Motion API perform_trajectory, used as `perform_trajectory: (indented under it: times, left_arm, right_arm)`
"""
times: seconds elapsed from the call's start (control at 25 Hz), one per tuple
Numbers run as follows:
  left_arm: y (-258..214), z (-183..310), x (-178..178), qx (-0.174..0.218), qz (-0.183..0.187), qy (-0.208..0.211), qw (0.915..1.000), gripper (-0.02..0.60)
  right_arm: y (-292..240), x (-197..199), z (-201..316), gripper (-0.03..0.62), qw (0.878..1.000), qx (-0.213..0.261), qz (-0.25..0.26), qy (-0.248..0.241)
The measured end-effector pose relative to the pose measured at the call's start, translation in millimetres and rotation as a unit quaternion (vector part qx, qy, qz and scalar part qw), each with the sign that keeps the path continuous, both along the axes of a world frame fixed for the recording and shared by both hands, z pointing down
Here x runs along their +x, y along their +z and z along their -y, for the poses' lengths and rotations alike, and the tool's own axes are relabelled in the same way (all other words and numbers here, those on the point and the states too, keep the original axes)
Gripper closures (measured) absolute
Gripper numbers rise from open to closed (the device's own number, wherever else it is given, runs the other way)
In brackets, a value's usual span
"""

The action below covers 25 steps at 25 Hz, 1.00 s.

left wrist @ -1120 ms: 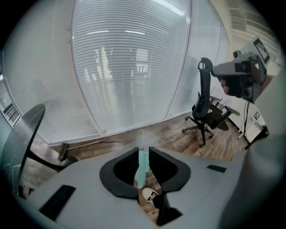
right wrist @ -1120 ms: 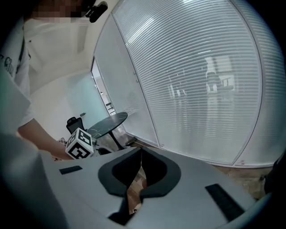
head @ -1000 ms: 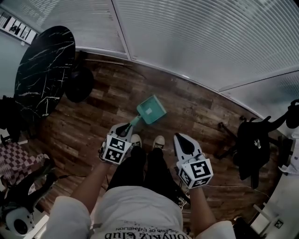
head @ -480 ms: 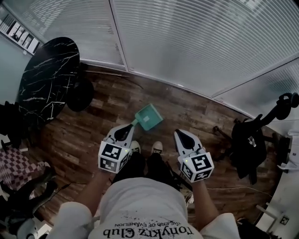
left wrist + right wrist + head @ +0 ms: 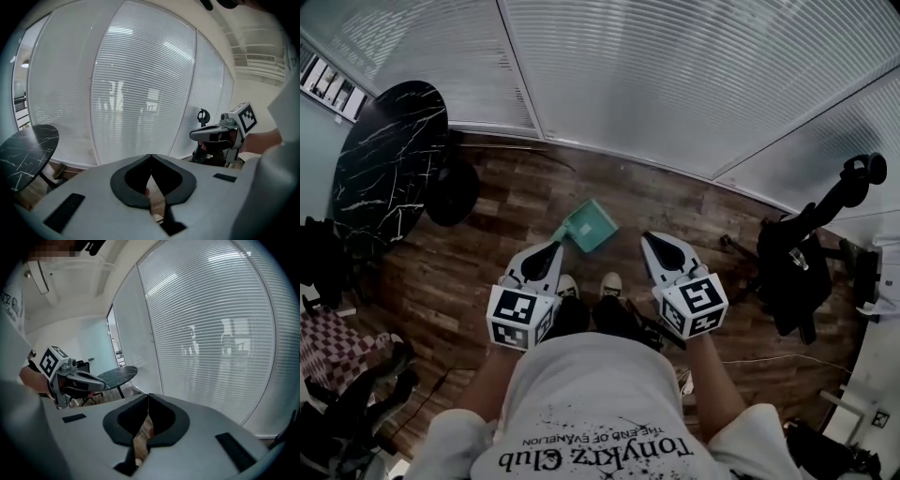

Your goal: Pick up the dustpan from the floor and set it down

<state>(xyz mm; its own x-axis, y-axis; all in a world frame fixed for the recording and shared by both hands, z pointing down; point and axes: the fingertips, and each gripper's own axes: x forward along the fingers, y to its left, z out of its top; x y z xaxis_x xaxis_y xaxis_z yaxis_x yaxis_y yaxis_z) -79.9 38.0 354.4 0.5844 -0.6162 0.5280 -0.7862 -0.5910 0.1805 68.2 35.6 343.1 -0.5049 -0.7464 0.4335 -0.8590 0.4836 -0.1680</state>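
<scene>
Item 1, dustpan (image 5: 589,225): teal, lying on the wooden floor (image 5: 675,202), ahead of the person's 2 shoes (image 5: 572,284). Its pan points toward the wall of slatted blinds (image 5: 675,75). Its handle runs back toward the left gripper. In the head view it lies between the 2 gripper tips, nearer the left one.

Item 2, left gripper (image 5: 553,247): held in front of the person's waist, pointing forward and down. In the head view its tip appears just beside the end of the handle. The left gripper view (image 5: 150,157) shows the 2 jaws closed against each other with nothing gripped; past them only blinds and a strip of floor are seen.

Item 3, right gripper (image 5: 649,238): held level with the left one, apart from the dustpan. The right gripper view (image 5: 148,395) shows its jaws together at the tips, holding nothing.

Item 4, surroundings: a round black marble-patterned table (image 5: 389,150) stands at the left by the blinds. A black stand with dark items hung on it (image 5: 797,262) stands at the right. A checked cushion (image 5: 328,342) lies at the lower left edge. The person wears a white printed T-shirt (image 5: 591,412).
</scene>
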Motion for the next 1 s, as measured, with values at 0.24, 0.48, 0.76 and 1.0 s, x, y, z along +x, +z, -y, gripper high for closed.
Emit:
perform_trajectory:
  times: [0.24,0.48,0.76,1.0]
  left_arm:
    - [-10.6,-3.9,2.0,0.006,-0.007,-0.01,0.9999,0.558]
    - [-10.4,-2.3,-2.5,0.008,-0.001,-0.014,0.9999,0.558]
    - [-8.7,0.0,-4.5,0.006,0.0,-0.02,0.9998,0.558]
    - [-8.4,0.4,-3.4,0.007,0.005,-0.018,0.9998,0.558]
  right_arm:
    - [7.6,-1.1,-7.6,0.569,1.0,-0.009,0.001,-0.003]
    - [7.2,-11.6,-2.8,0.569,1.0,-0.003,-0.005,-0.013]
    - [5.3,-13.9,-1.6,0.569,1.0,-0.002,-0.005,-0.017]
    - [5.5,-13.8,-3.6,0.569,1.0,0.0,-0.006,-0.018]
